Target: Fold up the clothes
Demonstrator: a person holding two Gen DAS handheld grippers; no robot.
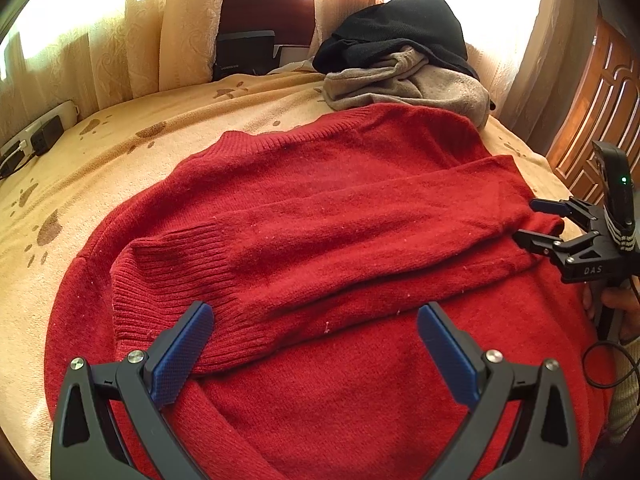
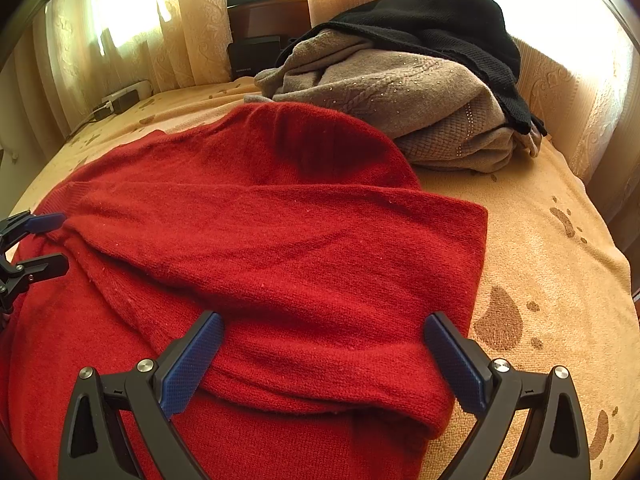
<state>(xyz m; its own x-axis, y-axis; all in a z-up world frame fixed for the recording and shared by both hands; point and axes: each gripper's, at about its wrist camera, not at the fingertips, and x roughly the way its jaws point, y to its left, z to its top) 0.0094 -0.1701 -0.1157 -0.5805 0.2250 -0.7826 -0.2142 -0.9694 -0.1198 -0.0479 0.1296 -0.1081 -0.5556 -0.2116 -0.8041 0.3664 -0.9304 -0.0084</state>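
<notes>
Covering most of what I see is the bed (image 1: 120,152), spread with a tan blanket (image 2: 560,272) printed with brown paw marks, and pale patterned curtains (image 1: 188,20) hang behind it with bright light coming through. On the blanket lies the red sweater (image 1: 320,208), flat and wide, reaching from near my grippers up toward the far side. One sleeve (image 1: 248,264) is folded across the body, its ribbed cuff (image 1: 160,292) ending near my left fingers. In my right view the sweater's folded edge sits on the blanket just beside my right-hand finger. Beyond the sweater is a heap of other clothes: a grey knitted garment (image 2: 400,96) touching the sweater's far edge, and a black garment (image 2: 440,12) piled on top of it. At the far left of the bed a white power strip (image 1: 36,132) lies with dark plugs in it. My left gripper (image 1: 316,320) hangs over the red knit with its jaws spread wide, blue pads (image 1: 184,356) apart and gripping nothing. My right gripper (image 2: 324,332) is likewise wide open above the folded part, empty; in the left view it shows at the sweater's right edge, fingers parted at the cloth
</notes>
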